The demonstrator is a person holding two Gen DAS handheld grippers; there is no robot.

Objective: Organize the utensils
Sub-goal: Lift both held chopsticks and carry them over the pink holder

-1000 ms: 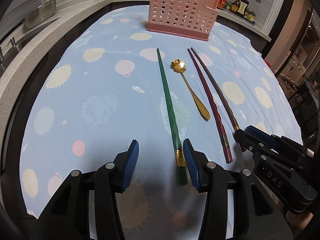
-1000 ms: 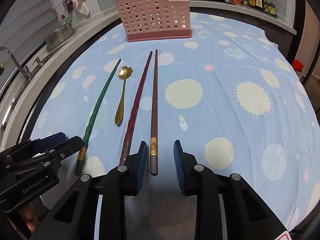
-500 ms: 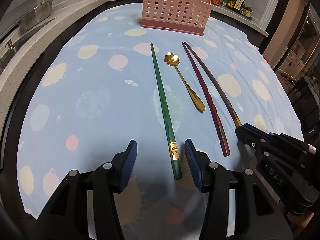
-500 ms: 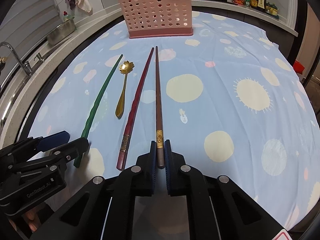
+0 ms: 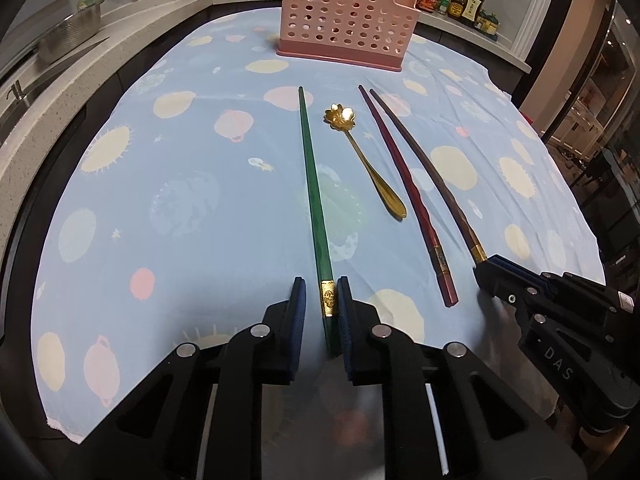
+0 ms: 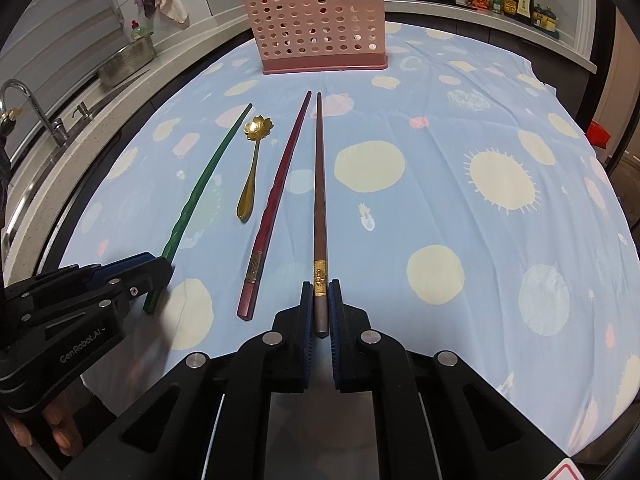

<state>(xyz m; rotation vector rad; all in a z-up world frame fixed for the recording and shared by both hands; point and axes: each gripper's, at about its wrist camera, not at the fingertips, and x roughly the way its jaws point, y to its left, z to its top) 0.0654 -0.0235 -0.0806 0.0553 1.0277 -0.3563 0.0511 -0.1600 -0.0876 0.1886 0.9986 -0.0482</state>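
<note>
The right claw is shut on the thick near end of the brown stick, pads pinching it just behind its gold band. The left claw straddles the near end of the green stick; its right pad touches, while a thin gap shows on the left, so it is nearly closed but I judge not yet gripping. The red stick and gold spoon lie between them on the cloth, and the pink rack stands near the bench's far edge.

Both holds sit at the very end of long, slim sticks, so on lifting either could droop or swivel in the pads. A swinging tip might knock the spoon or red stick, or miss the rack's top. Dragging could bunch the cloth.
</note>
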